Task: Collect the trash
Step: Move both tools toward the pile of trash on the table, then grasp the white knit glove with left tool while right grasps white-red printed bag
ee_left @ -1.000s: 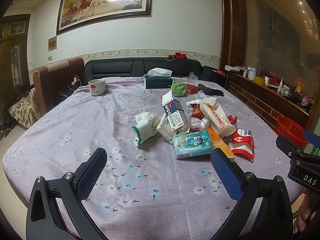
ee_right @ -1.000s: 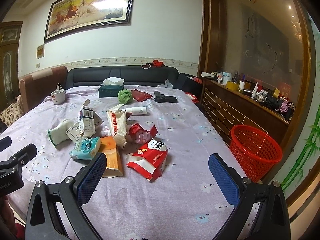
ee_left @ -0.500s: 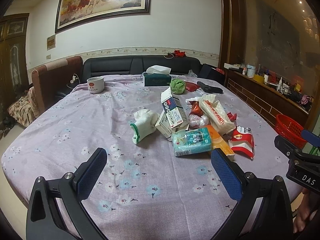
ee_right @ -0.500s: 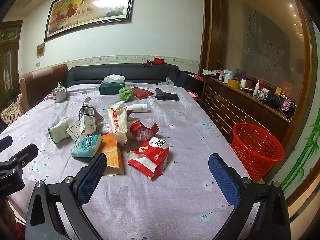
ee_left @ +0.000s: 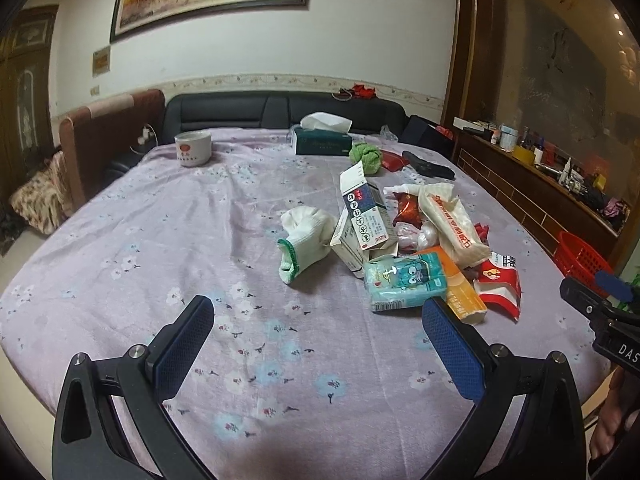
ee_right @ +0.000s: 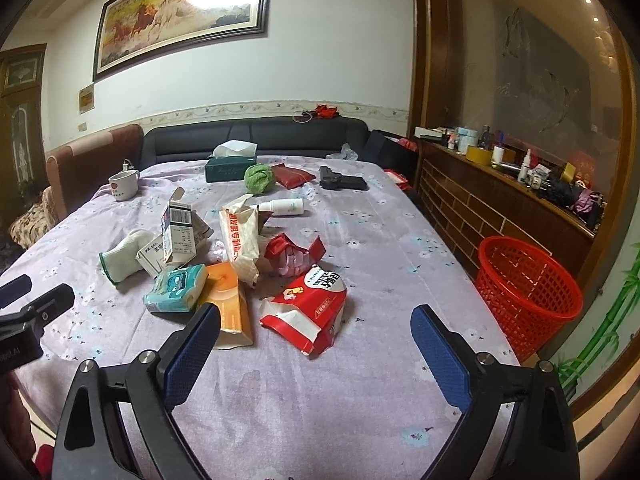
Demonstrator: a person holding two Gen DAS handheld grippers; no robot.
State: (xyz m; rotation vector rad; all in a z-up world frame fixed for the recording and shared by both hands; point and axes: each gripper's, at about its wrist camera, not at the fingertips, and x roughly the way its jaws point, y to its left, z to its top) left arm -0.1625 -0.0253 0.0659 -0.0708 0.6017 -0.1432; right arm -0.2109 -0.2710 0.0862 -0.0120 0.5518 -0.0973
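Two hand-held tools close in on a heap of rubbish spread across a desk draped in a lilac floral cloth (ee_right: 360, 420). In the last second the left tool (ee_left: 318, 344) has edged nearer the pile, which now looms larger in its view, its blue pads wide apart and gripping nothing. The right tool (ee_right: 316, 344), barely shifted, is starting to narrow its jaws, though nothing sits between them yet. The red snack packet (ee_right: 308, 312) lies just past its pads at 12 o'clock, with the orange packet (ee_right: 230, 300) at 11 o'clock and the teal tissue pack (ee_right: 176, 288) beyond. The red basket (ee_right: 528, 288) waits off the desk's edge at 2 o'clock. Collection looks about to begin; every piece of trash remains on the cloth.
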